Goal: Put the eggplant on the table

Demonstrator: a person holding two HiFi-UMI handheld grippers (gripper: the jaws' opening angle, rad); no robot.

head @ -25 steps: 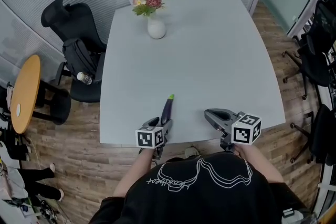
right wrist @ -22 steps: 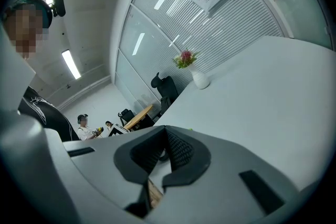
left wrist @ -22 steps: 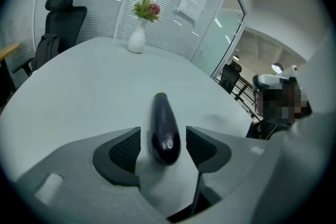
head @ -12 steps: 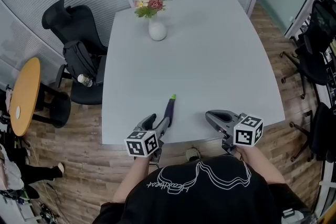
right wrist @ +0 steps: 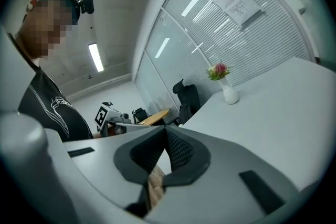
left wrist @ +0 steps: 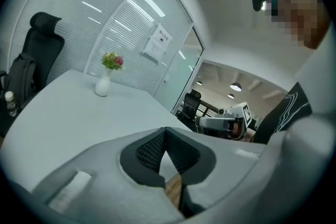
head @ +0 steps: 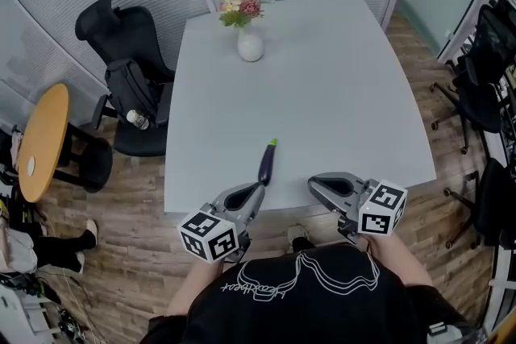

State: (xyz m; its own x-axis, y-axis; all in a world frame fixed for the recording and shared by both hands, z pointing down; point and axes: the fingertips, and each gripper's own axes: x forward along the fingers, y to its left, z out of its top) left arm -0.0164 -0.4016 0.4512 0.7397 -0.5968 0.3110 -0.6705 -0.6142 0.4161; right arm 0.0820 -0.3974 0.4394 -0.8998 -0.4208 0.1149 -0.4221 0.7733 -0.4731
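A dark purple eggplant (head: 266,163) with a green stem lies on the pale grey table (head: 322,76) near its front edge, free of both grippers. My left gripper (head: 259,188) hovers just short of the eggplant's near end, at the table's edge. Its jaws are shut with nothing between them, and the left gripper view shows its black pads (left wrist: 153,148) meeting. My right gripper (head: 313,182) is to the right of the eggplant, also at the front edge. It is shut and empty, its pads (right wrist: 178,150) touching.
A white vase of flowers (head: 249,44) stands at the table's far left. A black office chair with a bag (head: 125,60) and a round wooden side table (head: 44,141) are to the left. More black chairs (head: 484,84) stand to the right on the wooden floor.
The left gripper drew back from the eggplant towards the person, rose, and its jaws went from open to shut. The eggplant stays on the table. The right gripper lifted slightly.
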